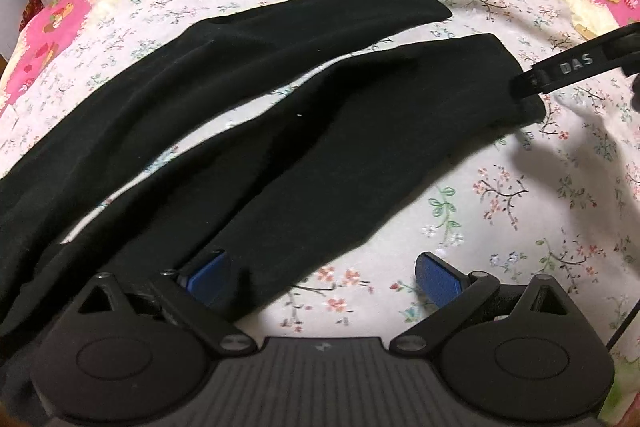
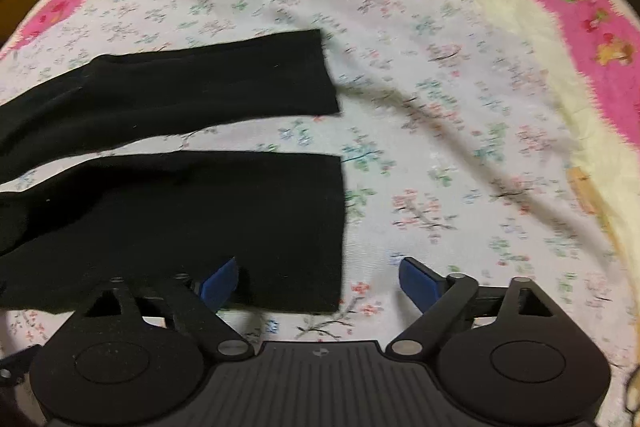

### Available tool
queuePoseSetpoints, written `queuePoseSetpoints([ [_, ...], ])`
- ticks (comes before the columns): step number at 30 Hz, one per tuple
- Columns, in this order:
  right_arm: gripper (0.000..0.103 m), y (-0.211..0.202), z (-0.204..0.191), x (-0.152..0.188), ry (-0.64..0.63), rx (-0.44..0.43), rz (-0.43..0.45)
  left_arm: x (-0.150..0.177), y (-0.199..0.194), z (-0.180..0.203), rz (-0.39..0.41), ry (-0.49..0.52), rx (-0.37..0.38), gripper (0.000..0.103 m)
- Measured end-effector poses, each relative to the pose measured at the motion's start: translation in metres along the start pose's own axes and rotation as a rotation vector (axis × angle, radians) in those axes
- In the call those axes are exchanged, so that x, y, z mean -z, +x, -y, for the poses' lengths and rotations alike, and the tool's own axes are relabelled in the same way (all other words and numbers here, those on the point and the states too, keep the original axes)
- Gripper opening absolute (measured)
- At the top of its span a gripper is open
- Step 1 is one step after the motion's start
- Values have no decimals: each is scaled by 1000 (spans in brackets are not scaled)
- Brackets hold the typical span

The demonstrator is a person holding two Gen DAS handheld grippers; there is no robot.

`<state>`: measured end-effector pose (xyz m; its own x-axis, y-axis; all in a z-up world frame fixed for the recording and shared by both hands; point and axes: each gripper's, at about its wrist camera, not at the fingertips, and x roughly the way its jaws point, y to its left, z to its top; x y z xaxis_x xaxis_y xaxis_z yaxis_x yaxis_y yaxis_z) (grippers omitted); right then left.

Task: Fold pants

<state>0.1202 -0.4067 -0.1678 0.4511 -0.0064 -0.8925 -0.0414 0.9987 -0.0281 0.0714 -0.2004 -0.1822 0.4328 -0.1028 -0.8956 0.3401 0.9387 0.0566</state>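
Between the spread blue pads of the left gripper (image 1: 322, 277) lay the near edge of the black pants (image 1: 248, 131): the left pad (image 1: 208, 273) sat over the cloth, the right pad (image 1: 434, 277) over bare floral bedsheet (image 1: 480, 195). Jaws stood wide, holding nothing. Judged reason: the gripper was lined up on the edge of the near leg, up toward the waist end, ready to pinch it for a lengthwise fold.

Ahead of the left jaws the two legs ran away to the right, lying flat and apart, a strip of sheet showing between them. Beyond the jaws, at the near leg's hem, the right gripper (image 1: 532, 83) showed as a dark arm lettered "DAS", its tip at or touching the hem corner. Contact could not be confirmed from this view.

Right wrist view: right gripper's jaws also wide, nothing held. Its left pad (image 2: 220, 283) sat above the near leg's hem corner, its right pad (image 2: 420, 283) above bare sheet. The far leg's hem lay well ahead of the jaws. Judged reason: both grippers were stationed on the same leg, one at each end, so it could be lifted evenly onto the other.

Hidden or unclear: waistband cut off at the left of both views; the near edge of the cloth passed under the gripper bodies. Right view blurred, so fabric folds and seams were unreadable. Clutter past the pink blanket border (image 2: 600, 39) was too indistinct to name.
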Motion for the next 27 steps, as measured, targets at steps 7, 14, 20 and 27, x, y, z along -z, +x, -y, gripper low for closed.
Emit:
queuePoseSetpoints([
  [7,43,20,5,6,101,-162,-94,5,4,12,-6,-4,-2,103],
  [14,46,23,-7,8,52,-146,-86,5,8,16,38,30,-71,103],
  [20,0,18,-9,5,49,-161,-86,3,19,15,43,56,-103,98],
  [27,0,-13,17,15,137,-256,-111,0,25,17,40,75,-102,51],
])
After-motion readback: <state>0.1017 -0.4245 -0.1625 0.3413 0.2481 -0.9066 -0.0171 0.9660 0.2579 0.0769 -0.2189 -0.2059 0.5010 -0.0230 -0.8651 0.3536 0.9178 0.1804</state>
